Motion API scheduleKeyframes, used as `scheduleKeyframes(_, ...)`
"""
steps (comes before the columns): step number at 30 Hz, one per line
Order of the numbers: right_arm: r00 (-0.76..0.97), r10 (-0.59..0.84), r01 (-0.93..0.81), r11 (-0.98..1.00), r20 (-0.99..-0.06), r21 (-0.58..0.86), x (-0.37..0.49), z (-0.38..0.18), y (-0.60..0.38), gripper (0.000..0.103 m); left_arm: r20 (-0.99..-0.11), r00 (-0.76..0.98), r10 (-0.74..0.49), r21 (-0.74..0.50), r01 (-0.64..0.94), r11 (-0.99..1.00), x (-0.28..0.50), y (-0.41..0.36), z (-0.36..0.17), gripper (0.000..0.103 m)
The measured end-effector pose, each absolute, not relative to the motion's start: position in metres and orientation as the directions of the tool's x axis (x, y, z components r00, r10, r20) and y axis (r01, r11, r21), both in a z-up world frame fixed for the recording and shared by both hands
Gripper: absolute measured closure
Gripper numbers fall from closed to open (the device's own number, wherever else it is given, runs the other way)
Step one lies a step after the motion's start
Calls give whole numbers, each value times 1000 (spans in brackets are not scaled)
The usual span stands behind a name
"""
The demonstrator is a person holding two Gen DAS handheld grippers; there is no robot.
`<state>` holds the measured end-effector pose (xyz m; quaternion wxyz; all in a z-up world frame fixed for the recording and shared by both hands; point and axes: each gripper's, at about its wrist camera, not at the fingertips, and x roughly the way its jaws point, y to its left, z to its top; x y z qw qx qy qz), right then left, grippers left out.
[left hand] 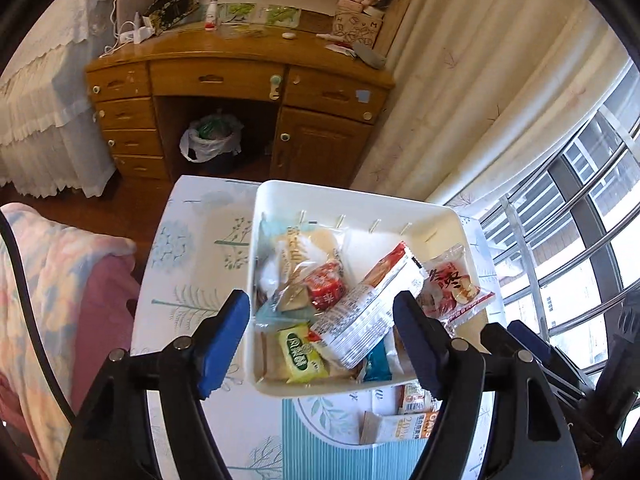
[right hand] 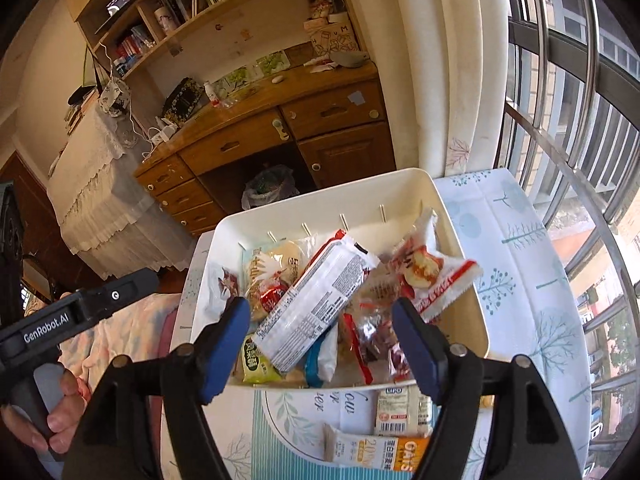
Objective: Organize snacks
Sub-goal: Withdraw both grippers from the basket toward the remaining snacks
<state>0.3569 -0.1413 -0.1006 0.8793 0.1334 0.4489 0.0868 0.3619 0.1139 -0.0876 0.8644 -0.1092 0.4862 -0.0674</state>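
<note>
A white plastic bin [left hand: 352,196] [right hand: 320,196] stands on the tree-patterned tablecloth and holds several snack packets. A long white packet [left hand: 368,312] [right hand: 316,308] lies slanted on top of the pile. Beside it are a red-and-white packet [left hand: 456,284] [right hand: 432,276] at the bin's right wall and a green packet [left hand: 302,356] [right hand: 258,364] near the front. My left gripper [left hand: 322,308] hovers open over the bin, pressing nothing. My right gripper [right hand: 320,312] is open over it too, with nothing held. Two packets [left hand: 412,420] [right hand: 400,404] lie on the cloth in front of the bin.
A wooden desk [left hand: 240,76] [right hand: 256,136] with drawers stands beyond the table, with a lined waste bin [left hand: 210,140] under it. Curtains and a railed window [right hand: 580,160] run along the right. A quilt-covered bed [left hand: 52,280] lies at the left. A hand [right hand: 60,408] holds the left gripper's handle.
</note>
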Motion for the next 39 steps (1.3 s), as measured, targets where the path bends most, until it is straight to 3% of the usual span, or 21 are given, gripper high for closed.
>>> scheduleKeyframes(9,589,234,7,956,-773,294,316,-90,-134,29,-810,526,-260,-275,51,960,319,131,-81,30)
scheduleKeyframes(22,537,212,89,948,-817,305,266,-110,-124,29,-875,361,-322,-299,119,947,242,134,-111,30)
scheduleKeyframes(39,417,193,-4,978,-888,211,227,-152,-142,29,-897,338,-284,-338,-113,934,214,129,-139,30)
